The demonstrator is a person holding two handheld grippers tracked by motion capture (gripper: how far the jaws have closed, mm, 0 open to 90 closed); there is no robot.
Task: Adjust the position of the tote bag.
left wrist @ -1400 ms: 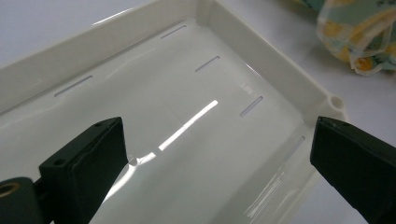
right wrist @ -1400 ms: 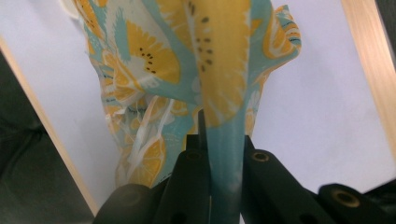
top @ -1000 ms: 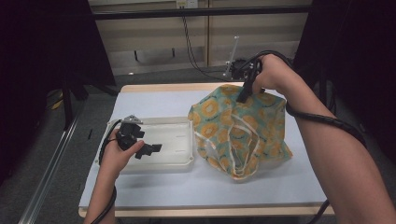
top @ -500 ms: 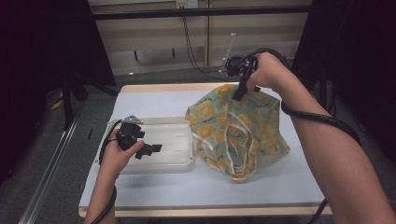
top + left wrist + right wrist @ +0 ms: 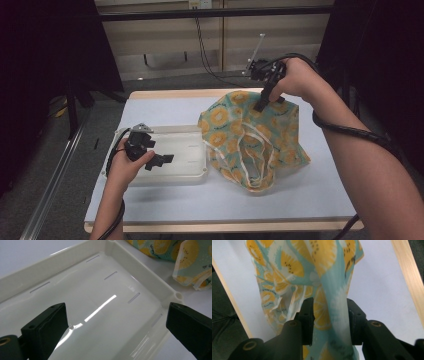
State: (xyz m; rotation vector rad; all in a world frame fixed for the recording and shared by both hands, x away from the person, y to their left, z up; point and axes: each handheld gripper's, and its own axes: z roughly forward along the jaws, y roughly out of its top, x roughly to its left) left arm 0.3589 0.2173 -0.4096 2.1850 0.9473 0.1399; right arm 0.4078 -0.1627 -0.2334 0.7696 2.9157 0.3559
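Right gripper point(image 5: 262, 105): clamps fruit-print bag point(image 5: 250, 137) far edge, 12 o'clock, lifting. Left gripper point(image 5: 159, 160): wide open over white tray point(image 5: 195, 172), waiting.

I can make out small dark lettering on the fruit-print fabric bag point(image 5: 329, 277) — a line just left of my right gripper point(image 5: 330, 320) and another between its jaws, low down — but it is too blurred to read. The white plastic tray point(image 5: 147, 282) carries no lettering.
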